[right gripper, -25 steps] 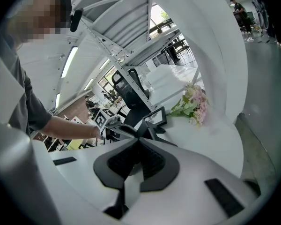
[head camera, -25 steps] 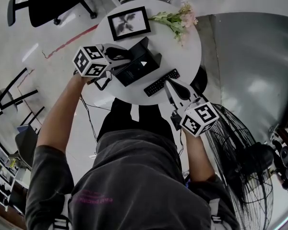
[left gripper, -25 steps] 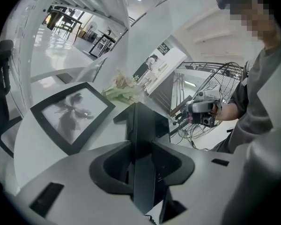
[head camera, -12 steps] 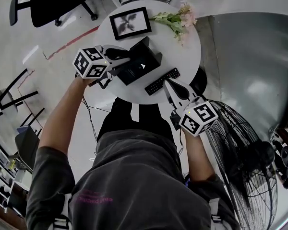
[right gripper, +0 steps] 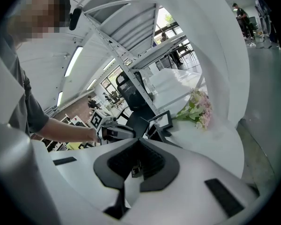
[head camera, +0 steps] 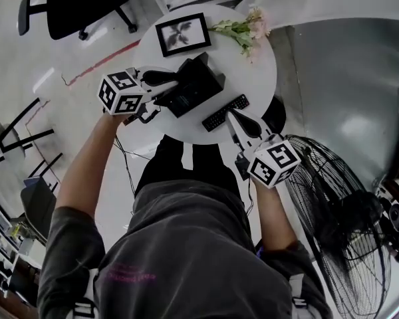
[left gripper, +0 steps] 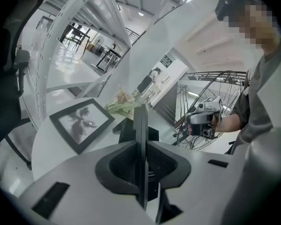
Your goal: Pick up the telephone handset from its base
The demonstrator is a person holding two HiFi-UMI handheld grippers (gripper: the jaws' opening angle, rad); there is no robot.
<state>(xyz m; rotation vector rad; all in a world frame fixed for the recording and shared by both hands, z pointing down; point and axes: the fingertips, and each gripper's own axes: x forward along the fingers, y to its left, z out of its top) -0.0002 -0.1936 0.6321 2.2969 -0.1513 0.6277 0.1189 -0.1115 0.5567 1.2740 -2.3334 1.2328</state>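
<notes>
While the left tongs (left gripper: pixel 140 143) are closing, their pads sit against both flat sides of the telephone handset (left gripper: pixel 140 121). I see it edge-on, as a narrow black slab standing upright between them. Its top rises above the pads, and its lower end is cut off behind the tongs' own grey body. Just behind it is the black base (left gripper: pixel 153 134), standing on the round white worktop (head camera: pixel 253 78). I cannot tell whether handset and base touch. From the head view the two merge into one dark mass at the worktop's middle, with the left tongs at its left edge.

The right tongs (right gripper: pixel 138 143) are together and hold nothing. From above, their tip lies just beside a long black keyed bar (head camera: pixel 225 113) near my side of the worktop, and I cannot make out whether they touch it.

A framed picture (head camera: pixel 181 34) and a bunch of pale flowers (head camera: pixel 243 28) lie at the far side, well apart from both tongs. A floor fan (head camera: pixel 332 244) stands off to the right, partly cut off at the view's edge.
</notes>
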